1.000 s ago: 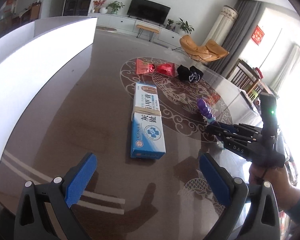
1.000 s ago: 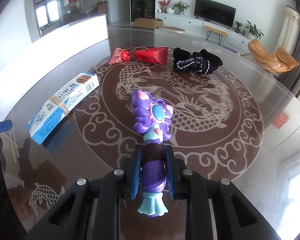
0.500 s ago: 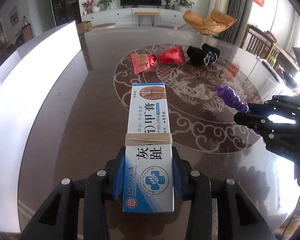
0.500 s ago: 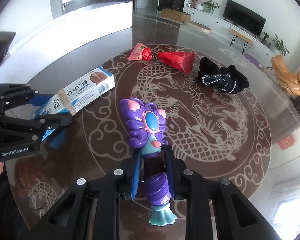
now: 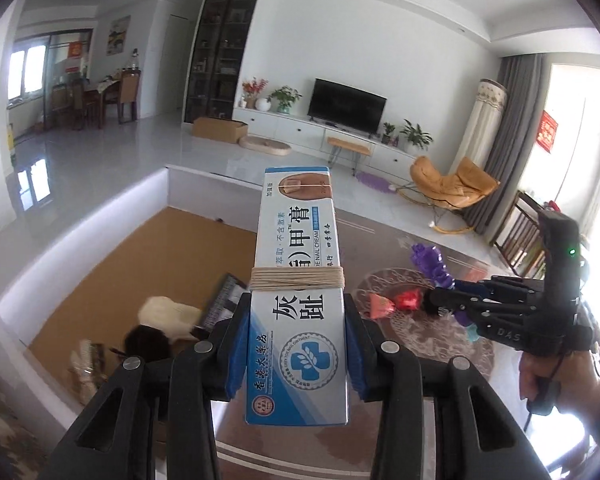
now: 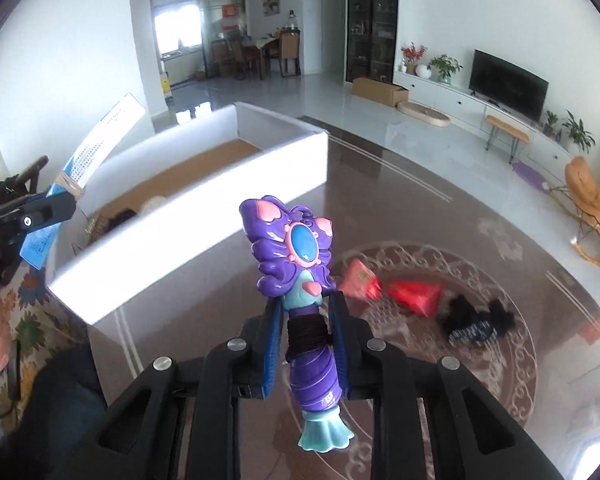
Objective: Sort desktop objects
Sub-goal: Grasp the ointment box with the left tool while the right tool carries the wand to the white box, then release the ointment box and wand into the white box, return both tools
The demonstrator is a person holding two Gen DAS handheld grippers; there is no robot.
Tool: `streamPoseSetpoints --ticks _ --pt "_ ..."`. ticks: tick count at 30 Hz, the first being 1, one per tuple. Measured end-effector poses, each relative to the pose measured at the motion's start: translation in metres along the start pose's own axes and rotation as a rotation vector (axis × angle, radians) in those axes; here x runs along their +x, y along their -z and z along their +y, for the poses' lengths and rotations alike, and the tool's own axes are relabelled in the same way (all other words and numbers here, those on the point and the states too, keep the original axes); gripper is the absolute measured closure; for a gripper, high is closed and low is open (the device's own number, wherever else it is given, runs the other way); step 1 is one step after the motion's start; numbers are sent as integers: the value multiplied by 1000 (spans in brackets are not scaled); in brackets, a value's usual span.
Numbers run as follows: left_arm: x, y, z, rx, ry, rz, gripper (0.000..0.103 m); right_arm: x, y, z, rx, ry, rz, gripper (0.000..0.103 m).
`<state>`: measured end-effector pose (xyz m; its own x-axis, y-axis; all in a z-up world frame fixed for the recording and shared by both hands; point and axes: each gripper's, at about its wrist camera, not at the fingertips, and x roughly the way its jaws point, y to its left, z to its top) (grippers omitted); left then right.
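My left gripper (image 5: 297,344) is shut on a blue and white nail cream box (image 5: 296,272) bound with a rubber band, held up in the air over the white storage box (image 5: 100,220). My right gripper (image 6: 305,344) is shut on a purple mermaid toy (image 6: 296,264), lifted above the dark table. The cream box (image 6: 88,160) and left gripper (image 6: 32,216) show at the left of the right wrist view. The right gripper (image 5: 448,300) with the toy (image 5: 430,262) shows at the right of the left wrist view.
The white box (image 6: 204,216) has a cork floor and holds a cream item (image 5: 162,312), a dark furry item (image 5: 144,340) and a keyboard-like object (image 5: 224,300). Red packets (image 6: 414,296) and a black cloth (image 6: 476,320) lie on the patterned table (image 6: 380,208).
Both grippers have lifted their objects off the table and swung left toward the white box. A second ago the left gripper was open; it closed on the cream box.
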<state>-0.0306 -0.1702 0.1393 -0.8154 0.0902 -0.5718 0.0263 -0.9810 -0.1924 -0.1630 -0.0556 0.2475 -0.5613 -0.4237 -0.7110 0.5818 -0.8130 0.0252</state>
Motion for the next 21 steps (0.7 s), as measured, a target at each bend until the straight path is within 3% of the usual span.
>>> streamPoseSetpoints --ticks 4,8,11,14,15,16,17,19,21 --pt "11 -14 85 -74 -121 56 62 24 -66 67 0 -142 -67 79" --pt "42 -5 155 -154 -235 171 62 75 -105 145 -16 -253 -41 79" --pt "69 9 179 -171 -248 269 62 123 -111 195 -38 -280 32 79" --pt "87 20 180 -122 -336 334 59 162 -109 229 -65 -299 103 77" --pt "89 23 178 -110 -361 340 55 173 -107 233 -55 -306 130 68" --pt "86 26 178 -105 -381 332 39 180 -106 234 -30 -315 147 51" --pt "81 27 177 -102 -396 306 21 182 -104 230 3 -330 146 43" --pt "64 30 172 -94 -413 229 13 170 -100 217 65 -339 92 30" --pt "48 32 171 -106 -389 178 13 147 -92 195 87 -326 26 23"
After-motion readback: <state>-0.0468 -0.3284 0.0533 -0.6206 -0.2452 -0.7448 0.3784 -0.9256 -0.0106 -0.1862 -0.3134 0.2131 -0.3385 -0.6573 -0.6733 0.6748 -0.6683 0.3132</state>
